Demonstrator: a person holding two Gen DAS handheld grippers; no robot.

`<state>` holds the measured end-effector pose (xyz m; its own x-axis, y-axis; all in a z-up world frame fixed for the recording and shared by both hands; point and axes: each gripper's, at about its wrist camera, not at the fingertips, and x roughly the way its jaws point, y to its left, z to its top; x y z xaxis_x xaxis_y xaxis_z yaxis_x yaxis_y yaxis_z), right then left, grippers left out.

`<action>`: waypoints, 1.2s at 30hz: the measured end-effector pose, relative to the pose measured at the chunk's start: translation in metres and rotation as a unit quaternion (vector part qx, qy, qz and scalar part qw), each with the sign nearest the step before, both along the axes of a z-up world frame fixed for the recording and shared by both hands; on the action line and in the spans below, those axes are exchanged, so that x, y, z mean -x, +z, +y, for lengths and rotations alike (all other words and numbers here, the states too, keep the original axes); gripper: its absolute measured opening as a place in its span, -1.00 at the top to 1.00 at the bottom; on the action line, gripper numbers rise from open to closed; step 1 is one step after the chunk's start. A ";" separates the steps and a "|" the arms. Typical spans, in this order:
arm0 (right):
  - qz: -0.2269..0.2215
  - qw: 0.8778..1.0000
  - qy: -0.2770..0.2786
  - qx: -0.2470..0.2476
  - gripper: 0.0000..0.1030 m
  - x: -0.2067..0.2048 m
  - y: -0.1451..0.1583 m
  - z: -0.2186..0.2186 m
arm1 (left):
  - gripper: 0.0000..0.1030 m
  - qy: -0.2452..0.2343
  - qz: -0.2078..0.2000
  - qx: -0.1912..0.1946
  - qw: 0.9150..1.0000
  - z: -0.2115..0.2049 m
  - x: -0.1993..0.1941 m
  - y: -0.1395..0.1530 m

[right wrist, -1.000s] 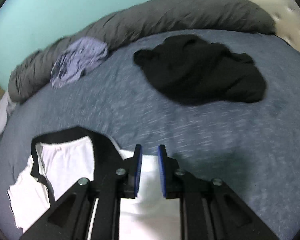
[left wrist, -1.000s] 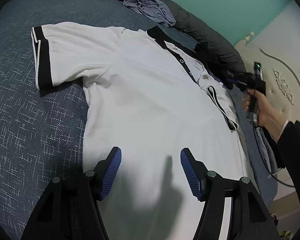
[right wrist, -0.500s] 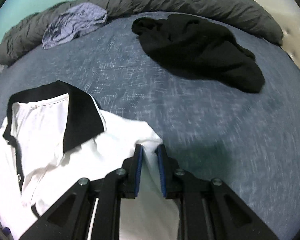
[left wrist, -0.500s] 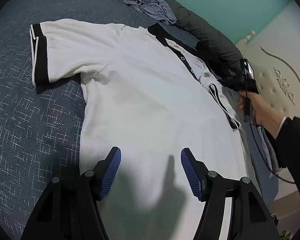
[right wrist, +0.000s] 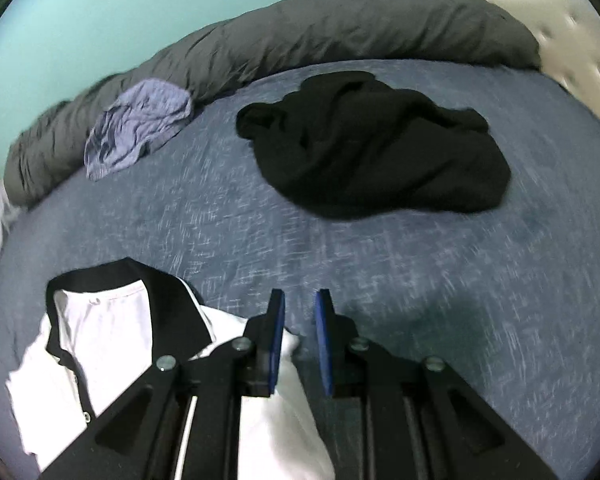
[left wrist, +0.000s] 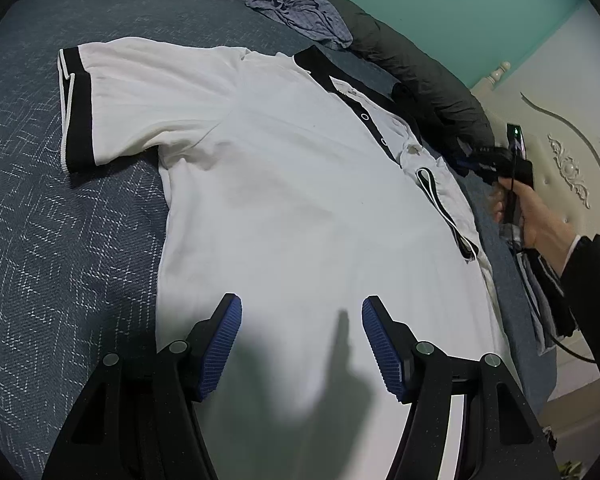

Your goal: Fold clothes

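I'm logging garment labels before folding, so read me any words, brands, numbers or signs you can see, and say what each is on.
None can be read.
White polo shirt with black collar and cuffs: no print or tag visible.
Crumpled black garment: no text.
Small lit green screen on the right-hand device: too small to read.

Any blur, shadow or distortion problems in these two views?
Left wrist: sharp, strong fisheye bend, the left gripper casts a dark shadow on the shirt. Right wrist: motion blur smears the bedspread and headboard; the right gripper stays crisp.
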<state>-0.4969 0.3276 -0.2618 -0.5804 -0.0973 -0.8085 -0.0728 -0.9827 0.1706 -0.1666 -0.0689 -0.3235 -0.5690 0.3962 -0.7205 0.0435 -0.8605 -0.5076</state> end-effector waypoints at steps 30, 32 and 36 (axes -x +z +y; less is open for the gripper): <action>-0.004 0.995 0.070 0.068 0.01 -0.032 -0.004 -0.026 | -0.31 -0.003 -0.001 0.002 1.000 0.002 0.003 0.000; -0.001 0.994 0.086 0.068 0.01 -0.047 -0.005 -0.037 | -0.31 -0.003 0.000 0.003 1.000 0.002 0.002 0.000; 0.017 0.990 0.121 0.078 0.01 -0.075 -0.001 -0.063 | -0.31 -0.001 -0.001 0.001 1.000 0.002 0.003 0.000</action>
<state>-0.4221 0.2645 -0.2632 -0.5519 -0.3581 -0.7531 0.1689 -0.9324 0.3196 -0.1701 -0.0668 -0.3238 -0.5673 0.3955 -0.7224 0.0421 -0.8621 -0.5051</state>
